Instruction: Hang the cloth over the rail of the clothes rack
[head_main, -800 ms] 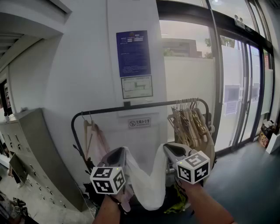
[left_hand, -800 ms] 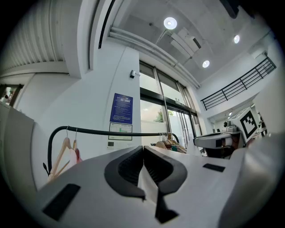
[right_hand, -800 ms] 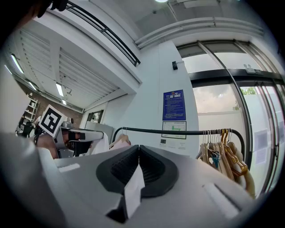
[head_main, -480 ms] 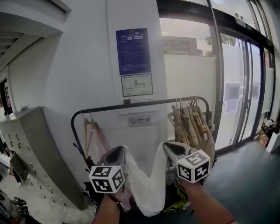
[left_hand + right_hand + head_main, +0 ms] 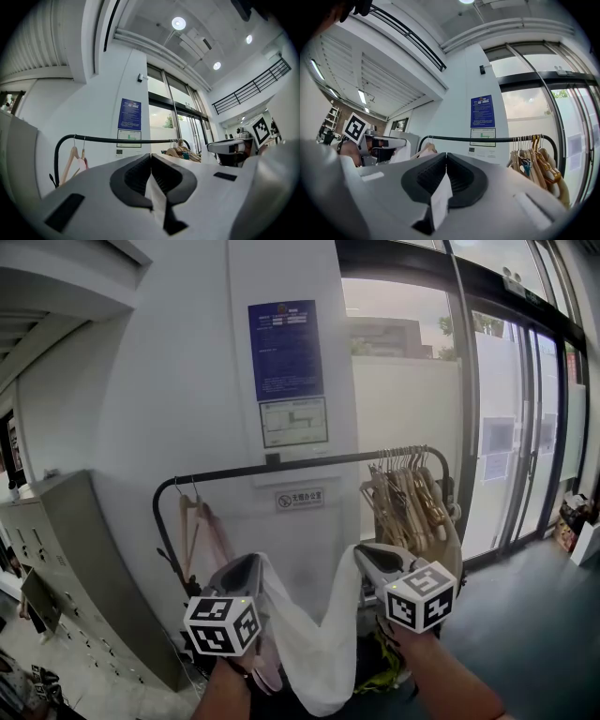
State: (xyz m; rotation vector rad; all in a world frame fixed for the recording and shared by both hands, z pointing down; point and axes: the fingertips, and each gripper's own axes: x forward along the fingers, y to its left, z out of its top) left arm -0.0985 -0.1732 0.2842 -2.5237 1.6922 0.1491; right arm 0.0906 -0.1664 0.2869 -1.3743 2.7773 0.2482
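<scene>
A white cloth (image 5: pixel 314 643) hangs in a sag between my two grippers, in front of and below the black rail (image 5: pixel 281 468) of the clothes rack. My left gripper (image 5: pixel 255 563) is shut on the cloth's left corner, a strip of cloth (image 5: pixel 154 197) showing between its pads. My right gripper (image 5: pixel 361 554) is shut on the right corner, with a cloth edge (image 5: pixel 440 197) pinched between its jaws. The rail (image 5: pixel 117 139) runs across both gripper views (image 5: pixel 487 138), ahead of the jaws and higher.
Wooden hangers (image 5: pixel 408 498) crowd the rail's right end; a hanger with a pink garment (image 5: pixel 211 535) hangs at its left. Grey lockers (image 5: pixel 66 568) stand at the left, glass doors (image 5: pixel 506 427) at the right. A blue notice (image 5: pixel 285 352) is on the wall behind.
Both grippers have shifted slightly, the left one lower and to the left, the right one a little to the right. The cloth stays held at both corners.
</scene>
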